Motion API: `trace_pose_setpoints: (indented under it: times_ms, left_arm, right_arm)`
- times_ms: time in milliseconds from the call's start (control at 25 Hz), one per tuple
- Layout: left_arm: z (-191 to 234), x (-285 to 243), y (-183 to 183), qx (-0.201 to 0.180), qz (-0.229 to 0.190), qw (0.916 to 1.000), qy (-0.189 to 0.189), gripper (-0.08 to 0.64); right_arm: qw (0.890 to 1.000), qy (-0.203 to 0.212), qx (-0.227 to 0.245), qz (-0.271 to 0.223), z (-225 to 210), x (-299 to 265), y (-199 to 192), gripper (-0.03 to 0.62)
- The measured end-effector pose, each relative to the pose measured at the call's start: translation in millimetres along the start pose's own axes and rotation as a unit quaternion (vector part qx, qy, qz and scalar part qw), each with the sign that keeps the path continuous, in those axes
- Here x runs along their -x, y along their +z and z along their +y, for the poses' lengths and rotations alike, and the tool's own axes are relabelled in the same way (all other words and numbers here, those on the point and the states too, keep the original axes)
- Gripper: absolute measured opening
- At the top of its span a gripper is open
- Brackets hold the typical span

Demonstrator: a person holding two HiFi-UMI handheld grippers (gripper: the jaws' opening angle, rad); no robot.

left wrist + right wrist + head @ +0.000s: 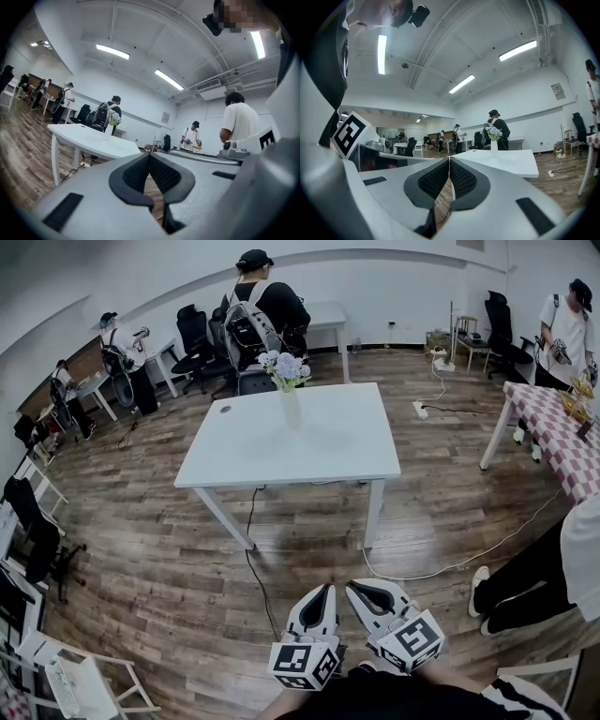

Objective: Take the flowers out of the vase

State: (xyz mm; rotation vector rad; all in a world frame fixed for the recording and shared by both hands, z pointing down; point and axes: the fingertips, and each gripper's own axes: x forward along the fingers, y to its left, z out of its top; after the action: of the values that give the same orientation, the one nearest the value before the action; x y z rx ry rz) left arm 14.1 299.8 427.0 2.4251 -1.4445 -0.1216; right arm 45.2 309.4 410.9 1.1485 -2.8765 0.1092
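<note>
Flowers (284, 367) stand upright in a white vase (291, 409) near the far edge of the white table (328, 451). Well back from the table's near edge, the left gripper (327, 592) and right gripper (357, 590) hang side by side, each with its jaws pressed together on nothing.

I judge this an open-plan office or lab: white counter (319, 451), black swivel chairs (194, 329), wood-plank floor (159, 559), ceiling strip lights (112, 51), trailing floor cables (459, 565).
</note>
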Motion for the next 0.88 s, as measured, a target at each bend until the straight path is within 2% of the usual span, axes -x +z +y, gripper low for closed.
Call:
trace_pose_setpoints:
  times_ms: [880]
  left_arm:
    - [-28,-8,-6,-0.006,-0.010,0.9998,0.014,0.003]
  right_arm:
    - [1.000,0.009,-0.005,-0.005,-18,27,-2,0.021]
